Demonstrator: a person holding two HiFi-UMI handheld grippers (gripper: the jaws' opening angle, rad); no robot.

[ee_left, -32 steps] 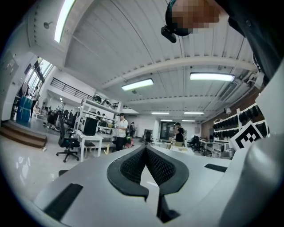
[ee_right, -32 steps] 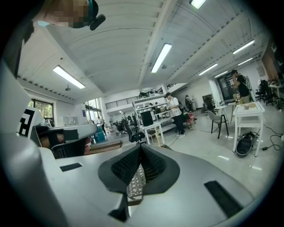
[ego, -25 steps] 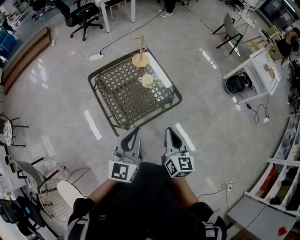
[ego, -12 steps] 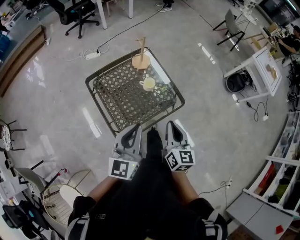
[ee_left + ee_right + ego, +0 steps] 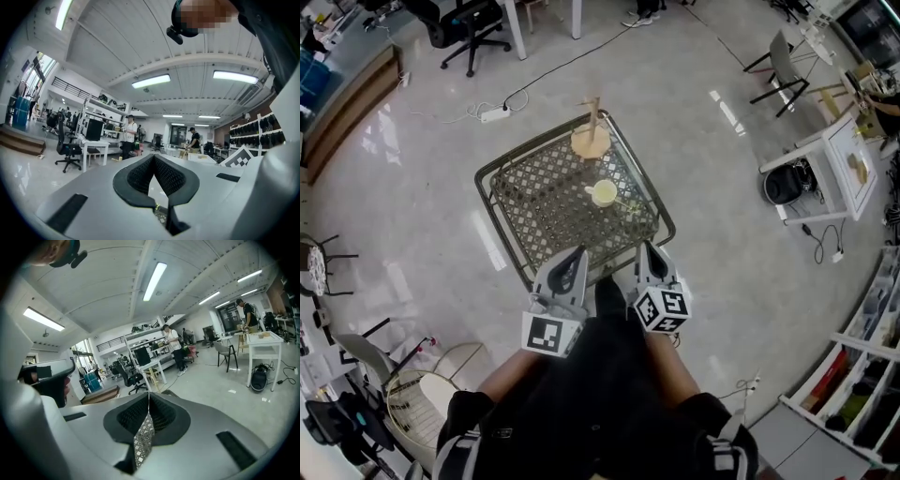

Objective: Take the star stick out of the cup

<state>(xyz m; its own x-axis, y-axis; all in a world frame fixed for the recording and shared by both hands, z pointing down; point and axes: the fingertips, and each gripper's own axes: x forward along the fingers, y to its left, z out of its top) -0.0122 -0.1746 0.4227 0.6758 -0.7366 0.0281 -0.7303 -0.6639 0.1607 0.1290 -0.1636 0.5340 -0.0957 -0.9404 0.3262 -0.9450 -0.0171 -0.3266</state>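
A pale yellow cup [image 5: 603, 193] stands on the right half of a lattice-topped table [image 5: 542, 201]. A thin pale stick [image 5: 627, 204] seems to reach out of it to the right; its star end is too small to make out. My left gripper [image 5: 576, 256] and right gripper [image 5: 647, 249] are held side by side at the table's near edge, well short of the cup. In the left gripper view the jaws [image 5: 153, 157] meet at their tips with nothing between them. In the right gripper view the jaws [image 5: 148, 395] are also shut and empty.
A round wooden base with an upright peg [image 5: 591, 139] stands at the table's far corner. A cable and power strip [image 5: 494, 113] lie on the floor beyond. An office chair [image 5: 475, 30], white desks [image 5: 831, 161] and a wire chair [image 5: 420, 403] stand around.
The table has drawn nearer to both grippers: their tips were clear of it on the floor side and now overlap its near edge. Both stay shut.
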